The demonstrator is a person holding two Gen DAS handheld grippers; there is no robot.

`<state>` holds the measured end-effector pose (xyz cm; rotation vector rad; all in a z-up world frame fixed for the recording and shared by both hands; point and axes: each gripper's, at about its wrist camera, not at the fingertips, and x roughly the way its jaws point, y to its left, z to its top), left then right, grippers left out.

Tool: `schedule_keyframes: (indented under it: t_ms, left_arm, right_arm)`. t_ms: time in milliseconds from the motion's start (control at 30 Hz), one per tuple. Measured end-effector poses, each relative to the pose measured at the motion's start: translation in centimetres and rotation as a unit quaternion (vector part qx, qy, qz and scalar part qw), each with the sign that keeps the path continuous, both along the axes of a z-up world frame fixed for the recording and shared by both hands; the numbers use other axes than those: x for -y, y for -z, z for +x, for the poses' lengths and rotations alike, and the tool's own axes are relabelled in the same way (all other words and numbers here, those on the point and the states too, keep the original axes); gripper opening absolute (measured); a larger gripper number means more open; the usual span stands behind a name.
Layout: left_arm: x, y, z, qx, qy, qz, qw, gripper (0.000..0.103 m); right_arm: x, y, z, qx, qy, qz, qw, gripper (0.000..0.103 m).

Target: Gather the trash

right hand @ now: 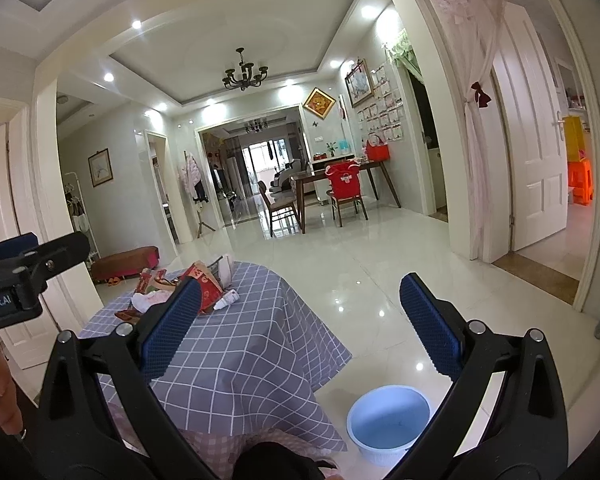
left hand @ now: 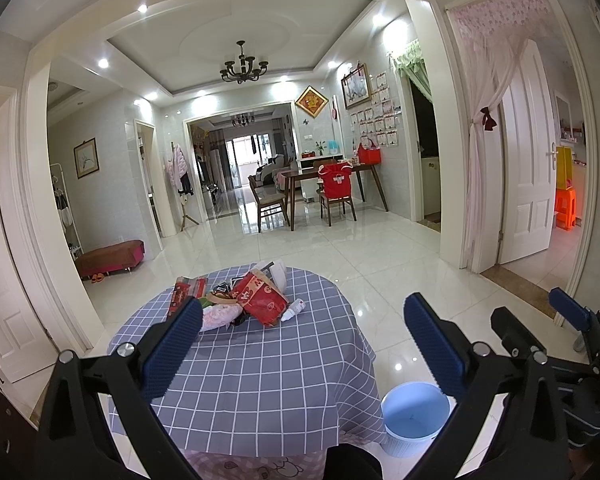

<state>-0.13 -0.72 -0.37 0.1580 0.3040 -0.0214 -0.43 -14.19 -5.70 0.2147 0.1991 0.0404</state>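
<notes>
Beside the checked table (left hand: 260, 380), a blue bin (left hand: 414, 416) sits under both grippers' wide-open, empty jaws.

Left gripper (left hand: 304, 344): jaws spread wide, nothing between them. Ahead, bare checked tablecloth (left hand: 260, 376) up to the trash pile (left hand: 244, 296) at the table's far side. Below-right of the right gripper (right hand: 300, 332), light blue bin (right hand: 390, 420) stands on the floor just beside the cloth's hanging edge, mouth unobstructed. Floor (right hand: 380, 248) beyond is open.
</notes>
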Motion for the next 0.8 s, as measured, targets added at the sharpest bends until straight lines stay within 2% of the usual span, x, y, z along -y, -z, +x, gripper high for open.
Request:
schedule_keyframes:
  t_ms: [333,567,800]
  left_arm:
    - [0.2,1.7,1.5,-0.016,0.010,0.002,0.9998,0.099]
    - [-1.7,3.2,5.7,-0.044,0.003,0.001,0.9990,0.099]
    - [-5.1,5.1,11.0,-0.086,-0.018,-0.011,0.9961,0.099]
  right_arm:
    - [-0.5,0.3,1.2,-0.024,0.000,0.016,1.000,0.097]
    - [-2.3,0.7,4.1,-0.039,-0.007,0.000,0.999,0.097]
    - [-4.0,1.7,9.6,-0.093,-0.034,0.001,0.995,0.097]
